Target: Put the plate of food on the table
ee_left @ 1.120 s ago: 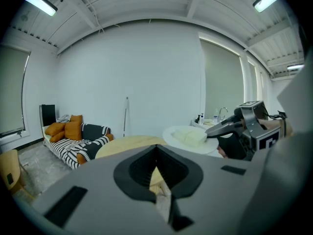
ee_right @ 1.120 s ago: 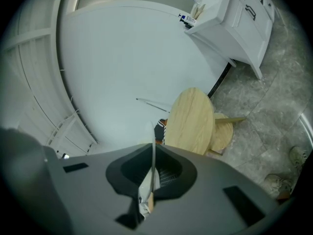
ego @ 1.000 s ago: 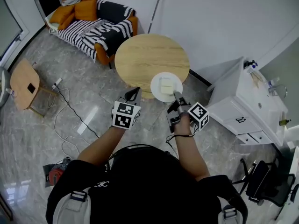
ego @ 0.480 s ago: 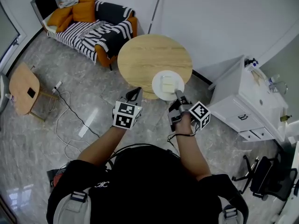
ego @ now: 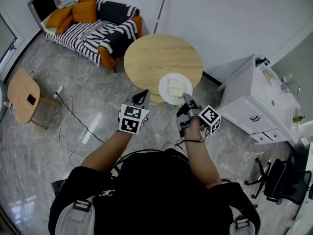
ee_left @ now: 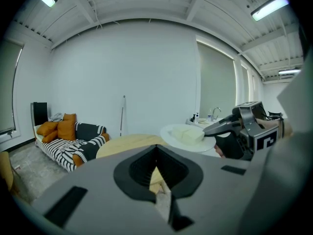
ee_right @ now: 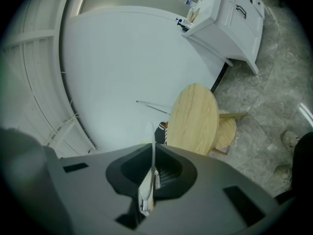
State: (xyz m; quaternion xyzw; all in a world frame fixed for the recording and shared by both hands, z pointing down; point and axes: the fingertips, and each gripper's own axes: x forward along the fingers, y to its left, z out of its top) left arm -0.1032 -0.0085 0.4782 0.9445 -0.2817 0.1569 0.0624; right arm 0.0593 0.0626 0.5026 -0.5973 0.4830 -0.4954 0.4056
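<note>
**Plate held at the near edge of the round table**

The right tool (ego: pixel 186 98) has its jaws closed on the near rim of the round white plate (ego: pixel 175 88). In the right gripper view that rim (ee_right: pixel 152 166) shows edge-on as a thin pale line pinched between them. A pale yellow block of food (ego: pixel 174 87) sits on the plate. From the head view the plate overlaps the near edge of the round light-wood table (ego: pixel 156 58). The left gripper view shows the plate (ee_left: pixel 188 137) held level and seemingly raised above the table top (ee_left: pixel 128 143); whether it touches cannot be told.

The left tool (ego: pixel 143 95) hangs just left of the plate, its jaws together with nothing between them. A black-and-white striped sofa with orange cushions (ego: pixel 95 26) stands beyond the table.
</note>
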